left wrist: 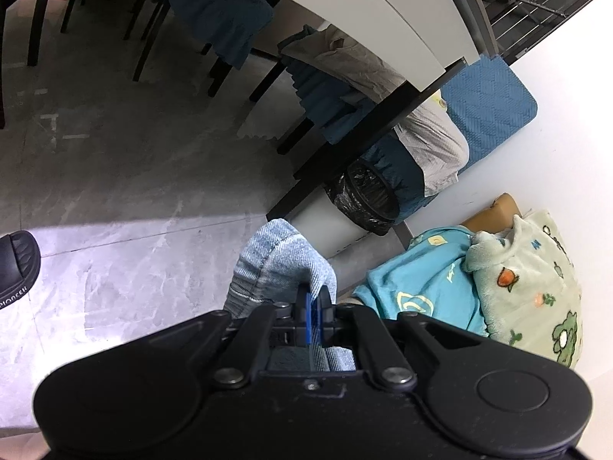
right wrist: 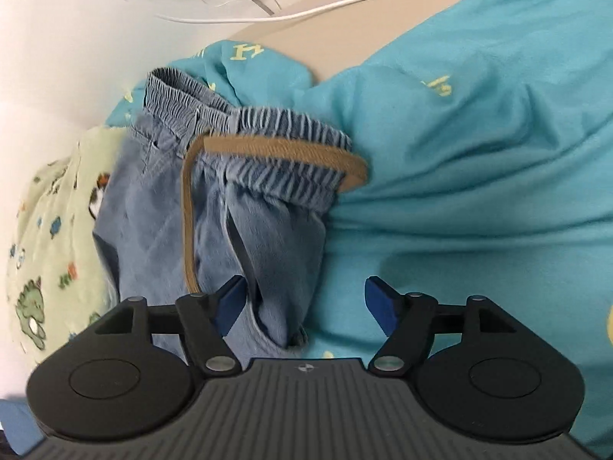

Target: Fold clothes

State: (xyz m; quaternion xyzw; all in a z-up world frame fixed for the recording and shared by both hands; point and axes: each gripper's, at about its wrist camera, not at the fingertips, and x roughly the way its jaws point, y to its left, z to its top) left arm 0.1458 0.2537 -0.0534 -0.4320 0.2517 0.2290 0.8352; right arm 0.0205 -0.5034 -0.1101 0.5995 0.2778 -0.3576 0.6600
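Denim trousers [right wrist: 230, 207], light blue, lying crumpled on a teal sheet [right wrist: 459, 153], elastic waistband [right wrist: 283, 130] bunched at the far end w/ a tan drawstring [right wrist: 276, 145] looped across it. One end of the same denim [left wrist: 276, 264] apparently pinched in the left gripper [left wrist: 314, 306]: jaws together, clamped on a fold of cloth, held out over the grey floor [left wrist: 115, 191] beside the bed edge. Right gripper [right wrist: 304, 303] low over the trousers' body, jaws wide apart, nothing pressed btwn the blue pads [right wrist: 231, 303]; a denim ridge sits between them but untouched.

Handling, as a judgement: soft, limp, light-to-medium weight, not slippery, nothing fragile. Will sag and drape from any single pinch, so needs two holds to stay flat. Elastic waist thick and gathered, a good bite there; seams and hems also firm enough to pinch. Best avoided: drawstring alone, likely to slide out or drag the waist askew. Thin single layers prob. slip less than bunched folds, but bunches fill the jaws better.

Around: green dinosaur-print blanket [right wrist: 49, 230] just beside the trousers on the left of the right view, touching their edge. White cables [right wrist: 345, 4] farther off on the pale surface. In the left view: bin w/ black liner [left wrist: 367, 199], dark table leg [left wrist: 345, 153], a black slipper [left wrist: 15, 264] at the frame's left edge.
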